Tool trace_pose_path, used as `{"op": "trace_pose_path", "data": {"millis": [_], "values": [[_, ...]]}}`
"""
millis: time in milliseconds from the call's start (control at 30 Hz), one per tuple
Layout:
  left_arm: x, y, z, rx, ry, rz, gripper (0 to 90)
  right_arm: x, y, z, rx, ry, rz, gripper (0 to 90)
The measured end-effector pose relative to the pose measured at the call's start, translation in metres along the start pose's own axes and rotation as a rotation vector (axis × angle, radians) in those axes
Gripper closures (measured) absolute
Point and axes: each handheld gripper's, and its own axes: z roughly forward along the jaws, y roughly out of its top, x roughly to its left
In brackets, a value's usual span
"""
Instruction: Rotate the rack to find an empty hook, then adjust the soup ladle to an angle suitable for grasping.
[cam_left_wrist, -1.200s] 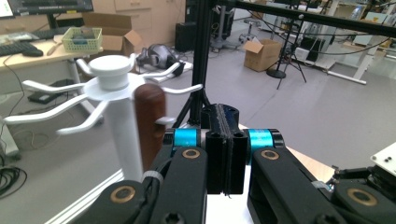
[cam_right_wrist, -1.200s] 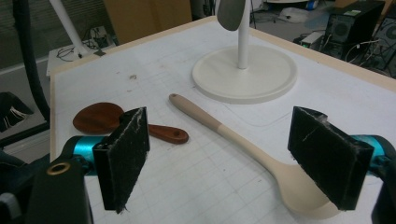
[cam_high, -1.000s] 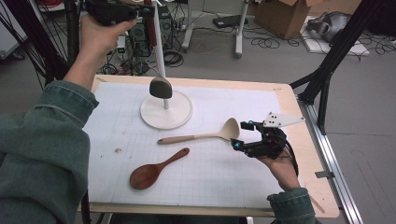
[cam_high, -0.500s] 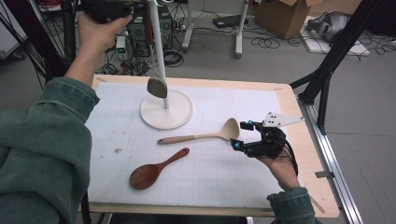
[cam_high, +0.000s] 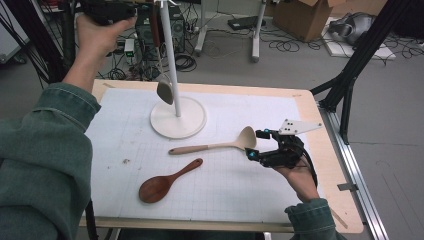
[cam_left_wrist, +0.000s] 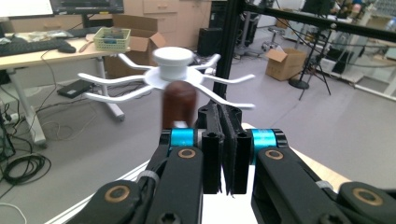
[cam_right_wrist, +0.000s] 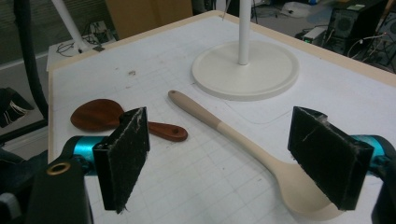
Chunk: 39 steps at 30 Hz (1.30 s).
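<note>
Your left tongs (cam_high: 145, 7) are raised high by the top of the white stand (cam_high: 169, 60), pinched tight with no gap between the jaws; a dark utensil (cam_high: 164, 89) hangs beneath beside the pole, and its brown handle end (cam_left_wrist: 178, 103) sits just short of the hook arms (cam_left_wrist: 112, 77), so you seem to be lining it up to hang, though whether the jaws grip it I cannot tell. Your right tongs (cam_high: 264, 149) rest low on the counter (cam_high: 310, 115), spread wide and empty, straddling the bowl of the pale wooden spoon (cam_right_wrist: 243, 140), ready to take it. The dark wooden spoon (cam_high: 165, 181) lies apart, nearer you.
</note>
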Motion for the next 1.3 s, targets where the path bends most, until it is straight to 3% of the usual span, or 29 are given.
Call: {"op": "trace_pose_path", "data": {"millis": [167, 467, 767, 1300], "values": [[-0.001, -0.007, -0.008, 0.015, -0.025, 0.018, 80.9, 0.0, 0.0, 0.002, 0.009, -0.013, 0.005, 20.2], [-0.002, -0.035, -0.023, 0.049, -0.052, 0.023, 70.6, 0.0, 0.003, 0.008, 0.032, -0.036, -0.018, 20.2], [-0.002, -0.072, -0.029, 0.101, -0.066, 0.034, 59.0, 0.001, 0.003, 0.015, 0.068, -0.049, -0.027, 20.2], [-0.021, -0.14, -0.029, 0.106, -0.124, 0.04, 41.1, 0.0, -0.001, 0.031, 0.111, -0.054, -0.033, 20.2]]}}
